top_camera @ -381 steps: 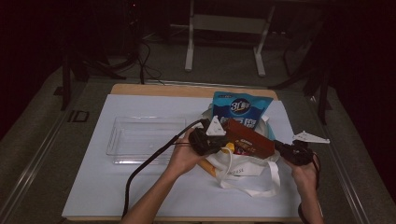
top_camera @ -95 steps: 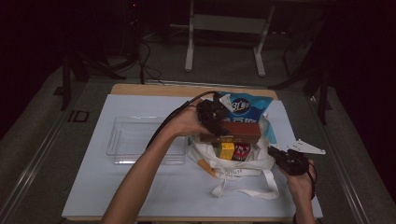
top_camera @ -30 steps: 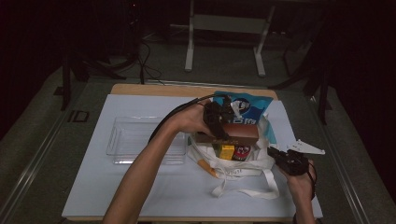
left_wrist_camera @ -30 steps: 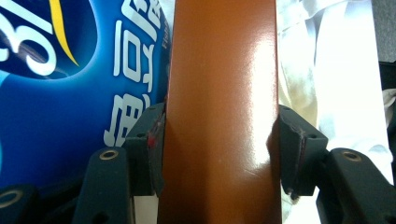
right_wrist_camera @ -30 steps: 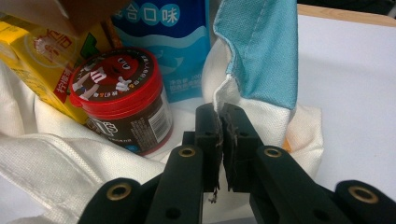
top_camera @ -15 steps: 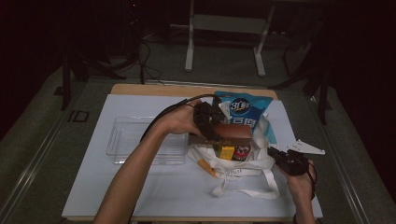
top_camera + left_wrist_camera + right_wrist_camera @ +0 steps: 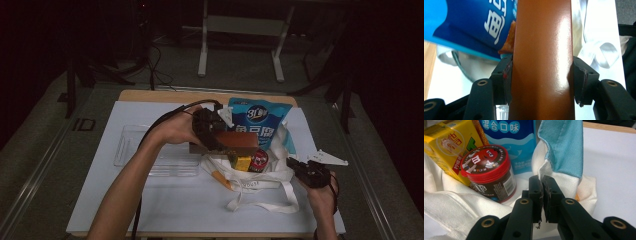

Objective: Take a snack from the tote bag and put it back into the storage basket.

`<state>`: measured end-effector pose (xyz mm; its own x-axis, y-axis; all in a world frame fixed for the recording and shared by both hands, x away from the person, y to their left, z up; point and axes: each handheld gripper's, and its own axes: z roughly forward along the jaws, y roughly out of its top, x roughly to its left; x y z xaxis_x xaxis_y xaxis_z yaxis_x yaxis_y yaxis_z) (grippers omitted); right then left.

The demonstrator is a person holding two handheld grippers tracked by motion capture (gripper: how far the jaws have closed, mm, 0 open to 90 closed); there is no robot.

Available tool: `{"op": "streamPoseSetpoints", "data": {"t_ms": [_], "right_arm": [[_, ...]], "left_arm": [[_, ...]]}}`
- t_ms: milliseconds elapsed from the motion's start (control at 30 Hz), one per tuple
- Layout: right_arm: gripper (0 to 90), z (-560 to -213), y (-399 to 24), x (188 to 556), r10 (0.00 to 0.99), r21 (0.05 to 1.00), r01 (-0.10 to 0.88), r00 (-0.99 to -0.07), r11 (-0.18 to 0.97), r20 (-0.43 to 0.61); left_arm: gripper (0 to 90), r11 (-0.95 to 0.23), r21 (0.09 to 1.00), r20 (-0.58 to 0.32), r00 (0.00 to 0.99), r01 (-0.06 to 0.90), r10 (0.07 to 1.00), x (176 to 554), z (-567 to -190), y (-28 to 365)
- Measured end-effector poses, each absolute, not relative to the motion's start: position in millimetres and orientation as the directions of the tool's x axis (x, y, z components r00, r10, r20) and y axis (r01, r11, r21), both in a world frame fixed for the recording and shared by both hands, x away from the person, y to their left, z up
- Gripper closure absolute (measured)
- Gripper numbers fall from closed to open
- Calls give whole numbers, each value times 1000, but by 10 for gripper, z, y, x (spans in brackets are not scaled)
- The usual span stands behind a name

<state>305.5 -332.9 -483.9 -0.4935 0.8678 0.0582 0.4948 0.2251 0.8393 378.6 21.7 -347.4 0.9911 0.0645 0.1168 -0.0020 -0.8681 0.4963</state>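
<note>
The left gripper (image 7: 541,82) is clamped on a brown box (image 7: 542,50). The bag's rim (image 7: 542,171) is pinched by the right gripper (image 7: 542,185); 1 red-lidded jar (image 7: 487,170) sits just left.

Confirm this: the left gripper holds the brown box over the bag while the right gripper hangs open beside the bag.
Not quite. The right gripper is shut on the tote bag edge, as the right gripper view shows. The left gripper does hold the brown box.

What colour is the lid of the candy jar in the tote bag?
Red, printed with cartoon characters; the candy jar shows best in the right gripper view.
</note>
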Motion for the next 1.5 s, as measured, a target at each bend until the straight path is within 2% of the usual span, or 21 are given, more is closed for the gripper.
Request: {"op": "streamPoseSetpoints", "data": {"t_ms": [1000,1500], "right_arm": [[856,-4852,-3341,3060,867,838,499,-494,220,67],[857,-4850,-3349,3055,867,839,499,-494,217,70]], "left_arm": [[430,-874,484,140,981,49,132,3689,-3581,977],[430,-874,484,151,979,46,135,3643,-3576,1160]]}}
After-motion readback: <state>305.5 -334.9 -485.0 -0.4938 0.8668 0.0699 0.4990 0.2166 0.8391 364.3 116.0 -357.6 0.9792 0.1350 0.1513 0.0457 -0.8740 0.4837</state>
